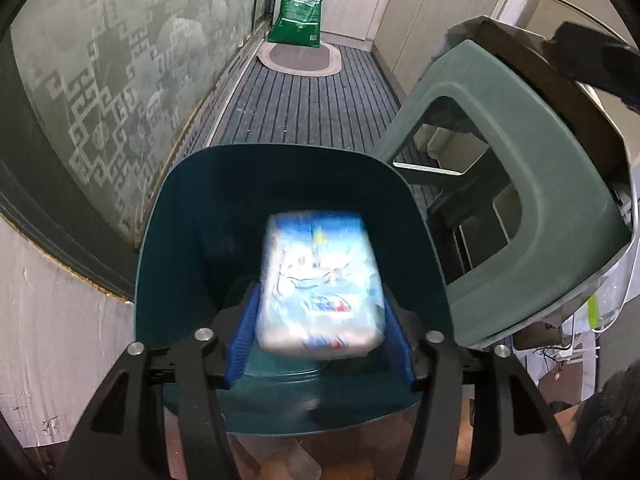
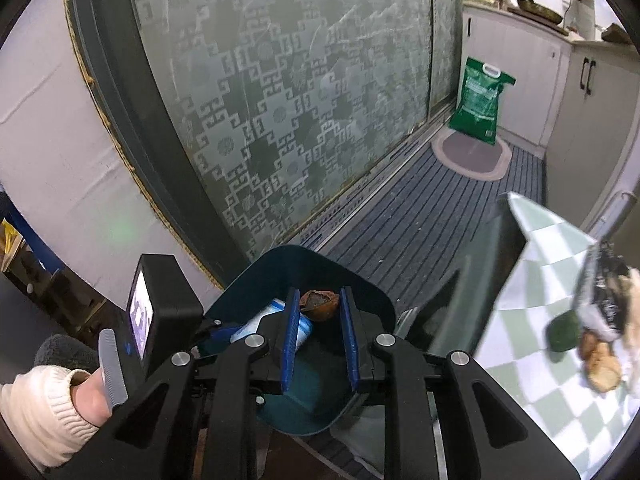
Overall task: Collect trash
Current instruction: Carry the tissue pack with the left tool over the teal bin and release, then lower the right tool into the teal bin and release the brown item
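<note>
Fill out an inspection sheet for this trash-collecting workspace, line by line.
Surface: grey striped floor mat, speckled with crumbs.
Job's things: open dark teal plastic bin; blue-and-white plastic pack over its mouth; brown rounded husk.
Clutter: tilted green plastic stool; food scraps on a green-and-white checked cloth.
Grippers: left tool open, the blurred pack loose between its pads; right tool shut on the husk, above the bin.
Cables: nothing seen.
Surroundings: frosted patterned glass door; green sack; white cabinets.
</note>
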